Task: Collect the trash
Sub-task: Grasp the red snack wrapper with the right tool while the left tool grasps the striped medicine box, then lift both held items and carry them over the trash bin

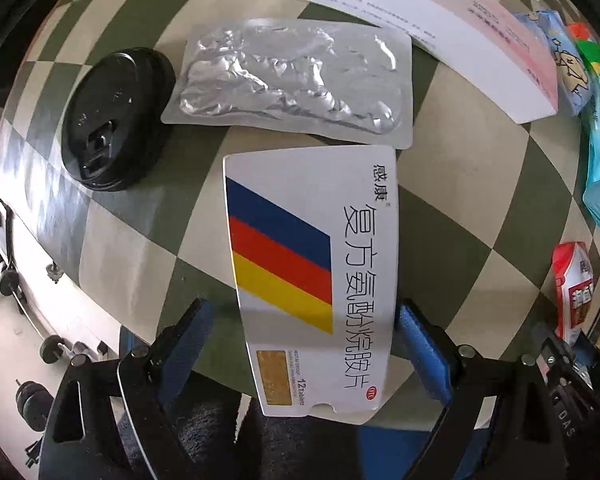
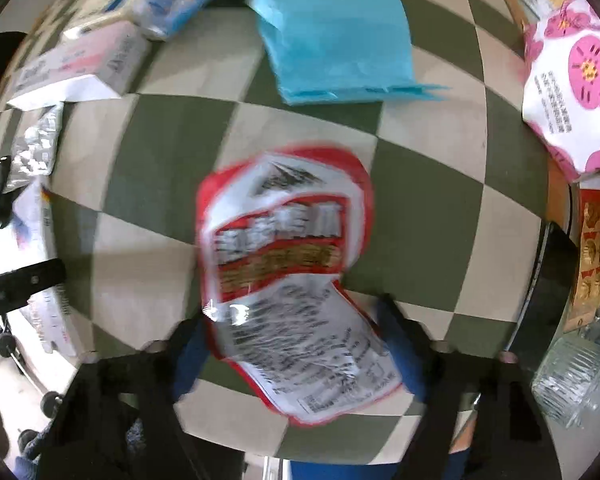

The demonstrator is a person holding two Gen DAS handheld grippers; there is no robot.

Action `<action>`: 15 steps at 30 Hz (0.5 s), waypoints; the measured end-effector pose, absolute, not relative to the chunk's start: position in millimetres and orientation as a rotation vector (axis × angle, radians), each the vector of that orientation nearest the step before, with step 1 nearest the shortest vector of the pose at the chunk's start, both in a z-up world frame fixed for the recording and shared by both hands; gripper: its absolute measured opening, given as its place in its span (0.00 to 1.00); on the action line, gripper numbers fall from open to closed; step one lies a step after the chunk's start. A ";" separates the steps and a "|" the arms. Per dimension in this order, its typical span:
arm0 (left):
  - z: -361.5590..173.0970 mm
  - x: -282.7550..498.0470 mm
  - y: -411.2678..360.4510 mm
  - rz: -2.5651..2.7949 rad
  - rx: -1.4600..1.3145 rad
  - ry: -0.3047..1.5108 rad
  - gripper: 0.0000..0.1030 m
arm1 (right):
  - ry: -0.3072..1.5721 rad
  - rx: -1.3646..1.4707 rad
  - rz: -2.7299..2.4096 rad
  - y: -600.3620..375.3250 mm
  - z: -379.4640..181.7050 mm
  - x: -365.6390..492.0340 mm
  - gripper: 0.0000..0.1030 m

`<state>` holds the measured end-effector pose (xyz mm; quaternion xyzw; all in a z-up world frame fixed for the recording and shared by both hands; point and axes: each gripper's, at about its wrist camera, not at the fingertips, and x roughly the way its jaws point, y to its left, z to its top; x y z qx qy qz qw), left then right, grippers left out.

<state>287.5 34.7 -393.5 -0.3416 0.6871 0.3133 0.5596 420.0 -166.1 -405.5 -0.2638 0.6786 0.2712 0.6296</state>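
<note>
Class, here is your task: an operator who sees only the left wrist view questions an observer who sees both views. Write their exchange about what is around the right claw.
Operator: What is under the right claw?
Observer: A crinkled red-and-white plastic packet lies between the fingers of the right claw. Blur hides whether the pads press on it.
Operator: Is there anything my view misses entirely?
Observer: Yes. A white paper wrapper printed with pink flowers lies at the far right edge of the right wrist view, on the green-and-cream checked table.
</note>
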 end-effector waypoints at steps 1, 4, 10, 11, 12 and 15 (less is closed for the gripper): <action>-393.5 282.4 31.1 0.721 -0.767 1.612 0.75 | 1.554 -0.595 0.621 -166.3 -401.3 417.2 0.59; -378.9 300.0 3.2 0.667 -0.603 1.619 0.69 | 1.565 -0.533 0.613 -164.2 -385.8 410.6 0.56; -369.4 319.1 -13.0 0.637 -0.426 1.605 0.69 | 1.572 -0.389 0.596 -181.3 -351.9 415.9 0.46; -362.5 320.1 -15.9 0.635 -0.418 1.602 0.69 | 1.570 -0.372 0.595 -185.2 -347.8 417.0 0.45; -358.7 321.4 -15.5 0.634 -0.408 1.596 0.69 | 1.572 -0.356 0.593 -186.4 -340.9 418.4 0.44; -342.4 324.5 -28.3 0.630 -0.374 1.578 0.69 | 1.582 -0.311 0.596 -190.0 -325.3 422.0 0.41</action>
